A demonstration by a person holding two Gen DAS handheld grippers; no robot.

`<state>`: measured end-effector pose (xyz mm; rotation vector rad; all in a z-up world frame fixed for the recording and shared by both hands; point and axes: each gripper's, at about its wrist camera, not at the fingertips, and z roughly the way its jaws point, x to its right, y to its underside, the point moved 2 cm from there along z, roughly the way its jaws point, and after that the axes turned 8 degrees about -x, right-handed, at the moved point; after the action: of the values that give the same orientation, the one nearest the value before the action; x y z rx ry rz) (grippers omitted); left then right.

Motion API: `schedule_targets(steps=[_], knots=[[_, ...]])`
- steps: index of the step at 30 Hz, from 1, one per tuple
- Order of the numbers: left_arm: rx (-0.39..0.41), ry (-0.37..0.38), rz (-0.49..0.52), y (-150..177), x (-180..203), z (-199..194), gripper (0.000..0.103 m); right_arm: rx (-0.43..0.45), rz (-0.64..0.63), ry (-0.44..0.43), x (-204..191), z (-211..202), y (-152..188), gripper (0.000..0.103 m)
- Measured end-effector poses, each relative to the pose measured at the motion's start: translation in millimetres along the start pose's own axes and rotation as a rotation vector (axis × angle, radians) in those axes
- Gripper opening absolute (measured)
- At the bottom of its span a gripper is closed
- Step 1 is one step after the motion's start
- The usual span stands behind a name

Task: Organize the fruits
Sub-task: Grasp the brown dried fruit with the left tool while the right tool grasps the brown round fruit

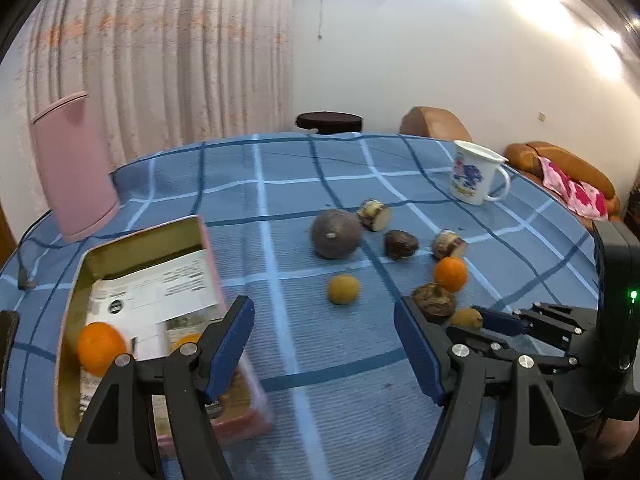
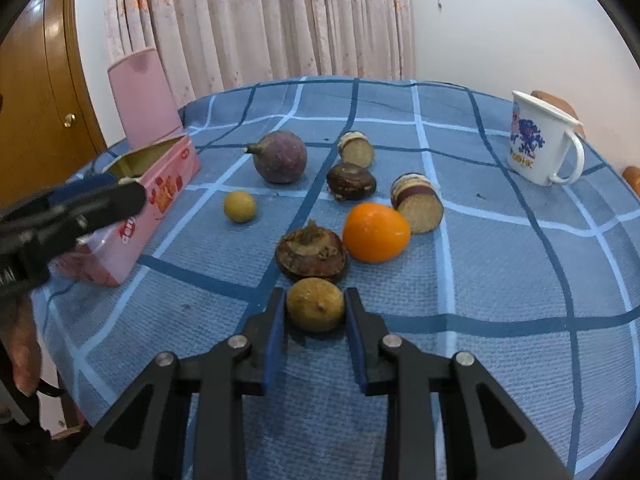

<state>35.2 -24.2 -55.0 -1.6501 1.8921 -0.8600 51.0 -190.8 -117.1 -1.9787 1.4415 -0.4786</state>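
Observation:
My right gripper (image 2: 315,312) is shut on a small yellow-brown fruit (image 2: 315,309) low over the blue checked cloth; that fruit also shows in the left wrist view (image 1: 466,317). My left gripper (image 1: 324,328) is open and empty, beside the pink tin box (image 1: 120,264), which holds an orange (image 1: 101,347) and papers. On the cloth lie an orange (image 2: 376,232), a brown water chestnut (image 2: 311,255), another chestnut (image 2: 351,181), a purple round fruit (image 2: 280,157), a small yellow fruit (image 2: 239,206) and two cut cane pieces (image 2: 418,202) (image 2: 356,149).
A white enamel mug (image 2: 540,140) stands at the far right of the table. The box's pink lid (image 2: 142,96) stands upright behind the box (image 2: 160,188). The round table's edge curves near on both sides. A brown sofa (image 1: 560,164) and curtain lie beyond.

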Motion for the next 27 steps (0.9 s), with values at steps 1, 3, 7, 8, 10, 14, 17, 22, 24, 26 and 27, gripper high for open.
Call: schedule_targets(steps=[1, 3, 7, 8, 10, 14, 17, 22, 24, 26, 27], knots=[[-0.003, 0.012, 0.006, -0.7, 3.5, 1.6, 0.074, 0.017, 0.014, 0.008, 4.4, -3.3, -0.4, 0.032], [-0.024, 0.039, 0.017, -2.2, 13.4, 9.1, 0.074, 0.044, 0.04, 0.036, 12.9, -9.5, -1.9, 0.032], [-0.061, 0.085, 0.038, -4.0, 29.7, 24.2, 0.074, 0.073, 0.088, 0.078, 31.9, -18.4, -1.2, 0.032], [-0.07, 0.097, 0.047, -4.7, 34.2, 28.4, 0.074, 0.081, 0.104, 0.089, 37.3, -19.7, -0.6, 0.032], [-0.093, 0.105, 0.062, -5.3, 42.6, 37.1, 0.074, 0.089, 0.126, 0.099, 44.4, -20.7, 0.1, 0.032], [-0.134, 0.139, 0.085, -7.1, 55.8, 50.0, 0.073, 0.087, 0.157, 0.082, 51.3, -20.5, 1.8, 0.032], [-0.168, 0.165, 0.094, -7.6, 62.6, 59.5, 0.065, 0.091, 0.161, 0.073, 51.6, -20.6, 2.3, 0.032], [-0.21, 0.166, 0.119, -6.7, 70.9, 73.5, 0.056, 0.09, 0.189, 0.028, 57.6, -20.0, 3.8, 0.032], [-0.231, 0.182, 0.111, -7.4, 70.0, 79.4, 0.047, 0.09, 0.192, 0.024, 58.0, -20.1, 4.2, 0.032], [-0.228, 0.187, 0.109, -10.0, 70.1, 81.4, 0.047, 0.088, 0.18, 0.036, 55.2, -19.6, 4.0, 0.032], [-0.228, 0.185, 0.113, -10.3, 70.9, 82.4, 0.047, 0.087, 0.169, 0.046, 53.1, -19.3, 4.0, 0.032]])
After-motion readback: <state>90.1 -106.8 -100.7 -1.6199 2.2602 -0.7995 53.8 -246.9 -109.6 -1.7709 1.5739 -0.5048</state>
